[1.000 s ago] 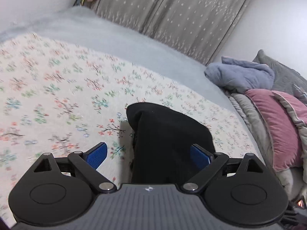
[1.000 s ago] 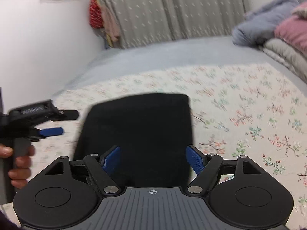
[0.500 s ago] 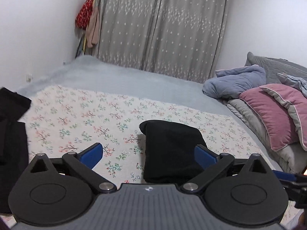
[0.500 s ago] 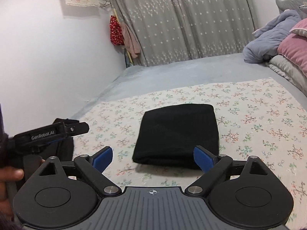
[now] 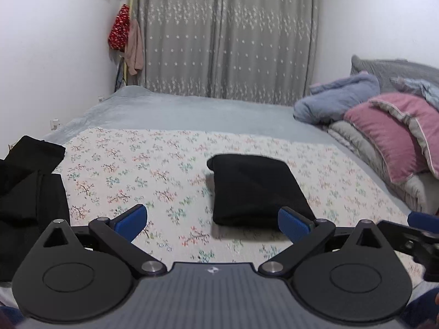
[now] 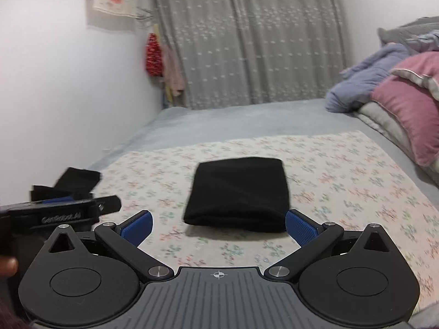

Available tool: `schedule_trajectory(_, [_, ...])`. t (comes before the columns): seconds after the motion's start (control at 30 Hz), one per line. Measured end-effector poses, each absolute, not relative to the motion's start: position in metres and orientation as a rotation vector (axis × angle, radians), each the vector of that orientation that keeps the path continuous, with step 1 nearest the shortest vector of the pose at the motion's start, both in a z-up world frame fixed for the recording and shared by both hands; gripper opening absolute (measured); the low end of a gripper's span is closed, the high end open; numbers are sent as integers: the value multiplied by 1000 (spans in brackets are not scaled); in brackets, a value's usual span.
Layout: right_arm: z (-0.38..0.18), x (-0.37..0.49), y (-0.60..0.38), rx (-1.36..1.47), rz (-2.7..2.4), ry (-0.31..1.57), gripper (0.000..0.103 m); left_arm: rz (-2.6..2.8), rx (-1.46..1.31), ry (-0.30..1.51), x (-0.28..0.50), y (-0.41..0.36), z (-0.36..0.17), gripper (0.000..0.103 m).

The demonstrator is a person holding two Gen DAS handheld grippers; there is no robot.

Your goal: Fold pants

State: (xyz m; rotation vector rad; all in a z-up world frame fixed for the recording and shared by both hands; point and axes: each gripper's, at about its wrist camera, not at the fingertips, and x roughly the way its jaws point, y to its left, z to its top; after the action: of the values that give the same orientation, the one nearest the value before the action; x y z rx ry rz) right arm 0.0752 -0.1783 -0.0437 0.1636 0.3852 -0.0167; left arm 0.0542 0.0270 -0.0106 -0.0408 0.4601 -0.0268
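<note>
- Pants (image 5: pixel 255 189), black and folded into a compact rectangle, lie flat on the floral bedspread (image 5: pixel 137 170) in the middle of the bed.
- Left gripper (image 5: pixel 212 220) hovers in front of them, jaws spread wide, gripping nothing.
- Right gripper (image 6: pixel 218 223) hovers likewise, jaws released and clear of the cloth.
- More black clothes (image 5: pixel 27 181) sit at the bedspread's left edge.
- Pink pillow (image 5: pixel 392 134) and blue blanket (image 5: pixel 337 98) rest at the right.

The dark clothes (image 5: pixel 24 192) at the bed's left edge run off the left view's frame, the pink pillow (image 6: pixel 411 109) is cropped in the right view, and the bedspread (image 6: pixel 356 186) there is blurred.
</note>
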Motion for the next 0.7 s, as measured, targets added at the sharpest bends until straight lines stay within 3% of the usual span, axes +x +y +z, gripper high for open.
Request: schedule_trajectory(0.7, [-89, 84, -173, 117, -90, 396, 103, 57, -24, 481, 55, 24, -47, 103])
